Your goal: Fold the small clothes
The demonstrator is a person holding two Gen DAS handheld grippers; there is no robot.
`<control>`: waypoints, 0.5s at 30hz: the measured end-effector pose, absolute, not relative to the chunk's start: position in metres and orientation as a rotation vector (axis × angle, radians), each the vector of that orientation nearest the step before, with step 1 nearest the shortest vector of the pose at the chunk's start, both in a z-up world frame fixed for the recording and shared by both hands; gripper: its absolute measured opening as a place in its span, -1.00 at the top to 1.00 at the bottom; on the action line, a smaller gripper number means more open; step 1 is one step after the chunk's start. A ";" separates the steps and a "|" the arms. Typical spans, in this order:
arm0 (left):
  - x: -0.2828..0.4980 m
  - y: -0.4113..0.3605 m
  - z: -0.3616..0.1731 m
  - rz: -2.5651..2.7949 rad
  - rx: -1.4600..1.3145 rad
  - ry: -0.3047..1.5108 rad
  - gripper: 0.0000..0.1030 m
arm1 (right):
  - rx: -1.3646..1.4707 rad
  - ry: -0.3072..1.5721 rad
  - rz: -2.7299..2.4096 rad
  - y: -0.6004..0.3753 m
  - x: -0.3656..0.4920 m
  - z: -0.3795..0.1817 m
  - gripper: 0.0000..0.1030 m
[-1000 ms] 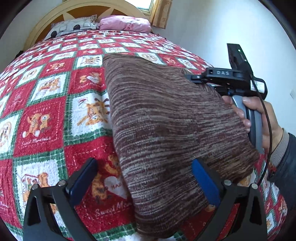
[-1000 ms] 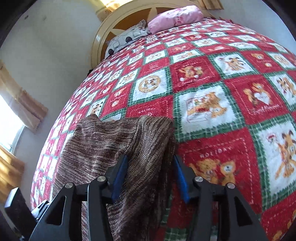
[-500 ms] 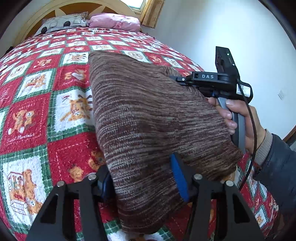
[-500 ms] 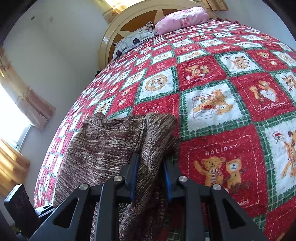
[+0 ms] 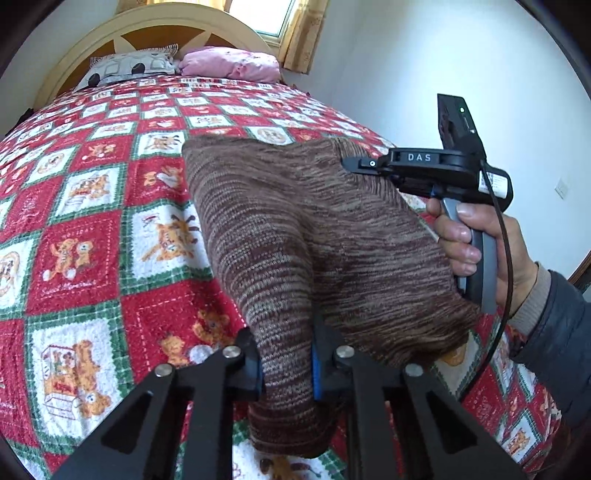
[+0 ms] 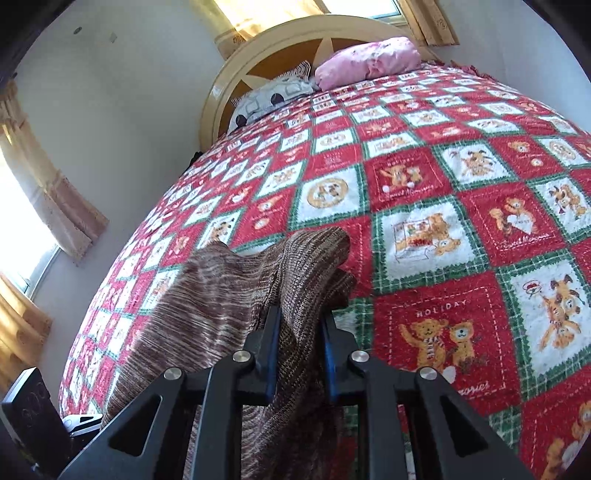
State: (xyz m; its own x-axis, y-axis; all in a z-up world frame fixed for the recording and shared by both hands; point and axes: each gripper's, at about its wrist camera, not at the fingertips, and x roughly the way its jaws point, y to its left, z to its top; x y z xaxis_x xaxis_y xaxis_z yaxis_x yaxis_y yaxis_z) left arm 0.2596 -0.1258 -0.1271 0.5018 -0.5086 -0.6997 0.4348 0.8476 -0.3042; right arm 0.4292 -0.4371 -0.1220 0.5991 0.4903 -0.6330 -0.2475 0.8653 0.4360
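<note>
A brown striped knit garment (image 5: pixel 314 236) lies folded over on the red, green and white patchwork bedspread (image 5: pixel 85 229). My left gripper (image 5: pixel 286 363) is shut on its near edge, which is lifted off the bed. My right gripper (image 6: pixel 299 347) is shut on the garment (image 6: pixel 221 302) at its right side. In the left wrist view the right gripper body (image 5: pixel 424 170) and the hand holding it show at the garment's far right corner. The part of the cloth below both grippers is hidden.
A grey patterned pillow (image 5: pixel 125 68) and a pink pillow (image 5: pixel 229 64) lie at the cream headboard (image 5: pixel 155 26). A white wall (image 5: pixel 461 55) runs along the bed's right side. Curtained windows (image 6: pixel 40 199) are on the left wall.
Both grippers went from open around the garment's edges to shut on them. The gripped edges have risen off the bedspread and both views have tilted up.
</note>
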 end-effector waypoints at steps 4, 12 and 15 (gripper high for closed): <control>0.255 -0.119 -0.115 -0.579 -0.111 0.850 0.67 | 0.322 0.802 0.446 -0.430 0.423 -0.109 0.63; 0.236 -0.086 -0.093 -0.553 -0.129 0.799 0.68 | 0.315 0.796 0.508 -0.392 0.405 -0.090 0.63; 0.228 -0.070 -0.088 -0.531 -0.134 0.785 0.68 | 0.320 0.799 0.540 -0.372 0.401 -0.088 0.64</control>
State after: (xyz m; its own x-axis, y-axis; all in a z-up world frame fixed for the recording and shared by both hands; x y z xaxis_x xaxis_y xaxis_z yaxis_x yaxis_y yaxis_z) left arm 0.2284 -0.0699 -0.0882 0.5841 -0.5021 -0.6378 0.4044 0.8613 -0.3077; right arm 0.4007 -0.3723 -0.0882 0.5735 0.5689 -0.5894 -0.3346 0.8194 0.4654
